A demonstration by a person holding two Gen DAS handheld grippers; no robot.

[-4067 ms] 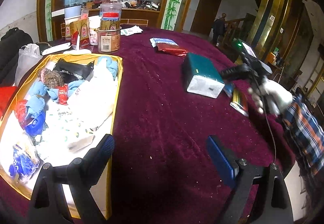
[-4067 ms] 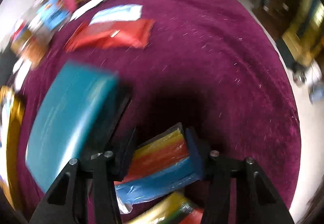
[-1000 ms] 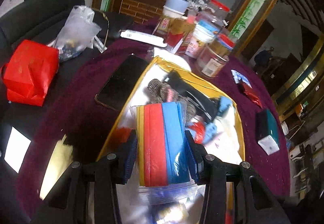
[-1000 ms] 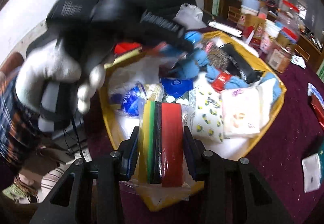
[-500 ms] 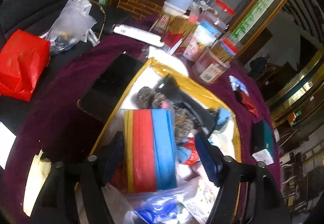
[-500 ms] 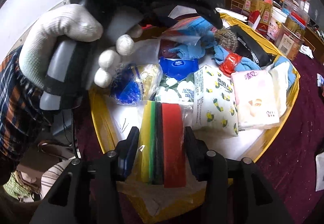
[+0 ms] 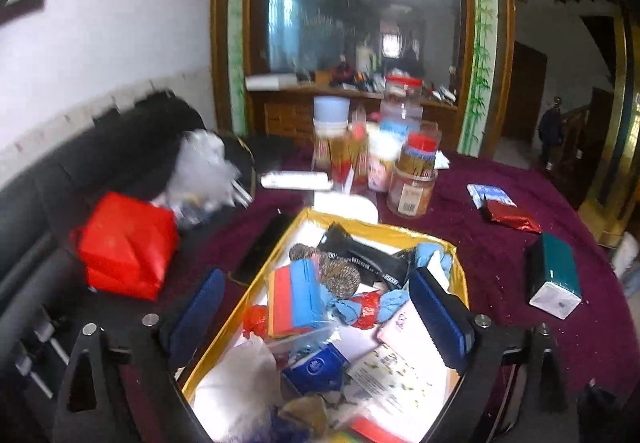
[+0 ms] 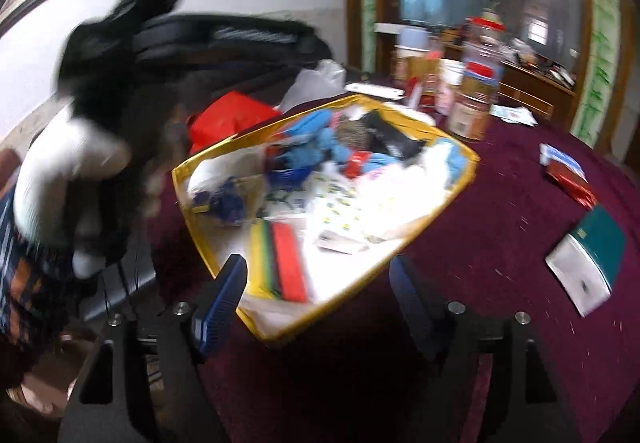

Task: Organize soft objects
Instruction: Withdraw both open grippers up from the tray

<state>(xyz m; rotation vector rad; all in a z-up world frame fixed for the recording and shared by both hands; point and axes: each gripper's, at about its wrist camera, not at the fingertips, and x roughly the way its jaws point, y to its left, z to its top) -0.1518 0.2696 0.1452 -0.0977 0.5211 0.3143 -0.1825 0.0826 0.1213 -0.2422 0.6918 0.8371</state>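
Where maroon tablecloth (image 7: 500, 255) spreads, gold tray (image 7: 384, 227) rests; mirror (image 7: 360, 3) behind.

- The tablecloth (image 7: 500, 243) looks like deep maroon velvet, napped and flecked with pale crumbs.
- The tray (image 8: 424, 227) has a shiny gold foil rim and a white, paper-like floor.
- The sponge pack (image 7: 298, 295) sits in clear, glossy plastic wrap.
- The scourers (image 7: 338, 275) look like coarse wire mesh.
- The red bag (image 7: 124, 247) looks smooth and slightly glossy.

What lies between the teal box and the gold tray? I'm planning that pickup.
Only bare maroon cloth between teal box and gold tray, per the right wrist view.
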